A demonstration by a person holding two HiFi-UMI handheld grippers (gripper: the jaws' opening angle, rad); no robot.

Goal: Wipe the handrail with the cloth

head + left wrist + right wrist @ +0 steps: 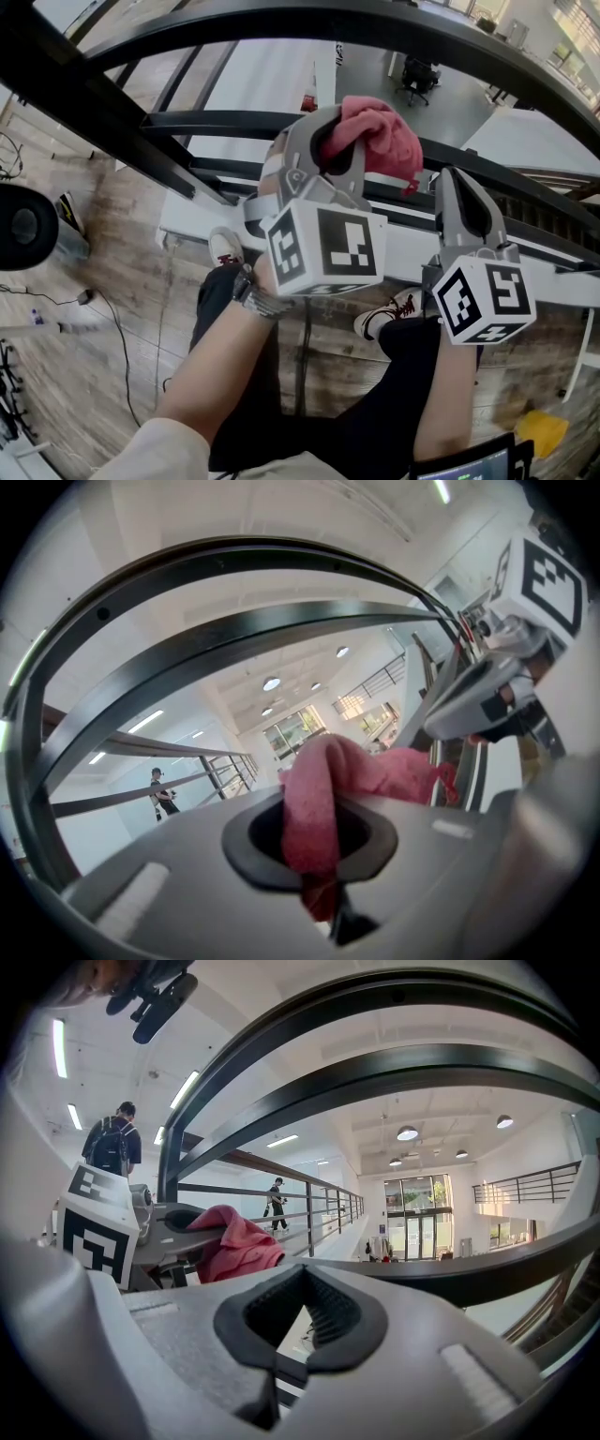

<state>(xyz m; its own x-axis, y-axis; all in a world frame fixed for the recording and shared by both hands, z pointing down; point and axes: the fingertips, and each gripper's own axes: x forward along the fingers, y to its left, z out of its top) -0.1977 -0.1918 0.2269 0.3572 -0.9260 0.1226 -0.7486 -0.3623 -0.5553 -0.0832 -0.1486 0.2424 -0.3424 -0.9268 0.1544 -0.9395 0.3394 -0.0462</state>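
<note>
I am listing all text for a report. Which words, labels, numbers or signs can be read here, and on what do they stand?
No text can be read.
Left marker cube and right marker cube: black squares only, no letters.
Screen at the head view's bottom edge: too blurred.
Red and white sign on the floor below: too small.

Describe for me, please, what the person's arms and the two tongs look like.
The left tongs and right tongs are both grey moulded shells tapering forward, with black ribbed pads inside. Each carries a white cube printed with black square markers. The left wrist wears a watch band, and a pale short sleeve shows on that arm.
</note>
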